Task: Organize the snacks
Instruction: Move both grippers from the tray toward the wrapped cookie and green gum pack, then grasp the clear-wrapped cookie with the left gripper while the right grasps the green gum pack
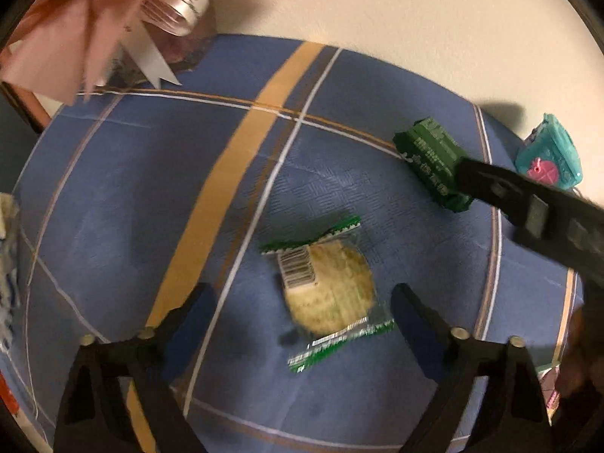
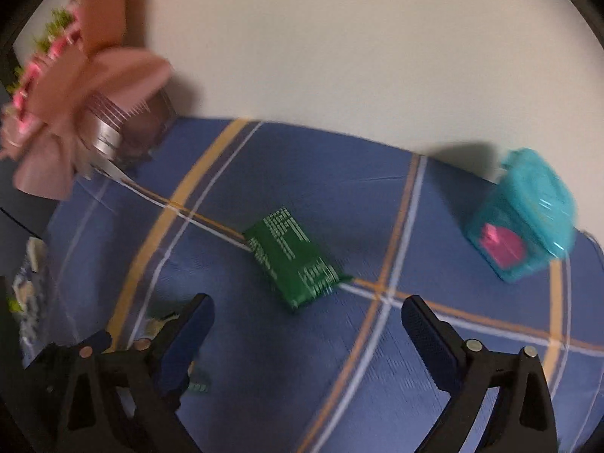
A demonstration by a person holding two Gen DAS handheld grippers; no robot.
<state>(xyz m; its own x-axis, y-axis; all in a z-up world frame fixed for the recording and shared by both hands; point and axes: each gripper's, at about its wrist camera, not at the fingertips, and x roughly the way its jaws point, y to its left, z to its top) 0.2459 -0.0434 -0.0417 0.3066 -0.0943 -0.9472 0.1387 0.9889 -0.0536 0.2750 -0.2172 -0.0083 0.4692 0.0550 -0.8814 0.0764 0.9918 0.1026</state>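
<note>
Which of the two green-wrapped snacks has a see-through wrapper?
The round cracker packet, lying between the left claw's tips: its clear wrapper shows the pale cracker. The green bar packet further back is solid green.

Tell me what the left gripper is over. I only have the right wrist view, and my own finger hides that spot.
Observer: The left gripper is open above a round cracker in a clear, green-edged wrapper. Its pads are not touching it.
Operator: Does that view show my gripper?
Observer: Partly. One finger of the right gripper reaches in from the right edge, with its tip in front of the green packet.
</note>
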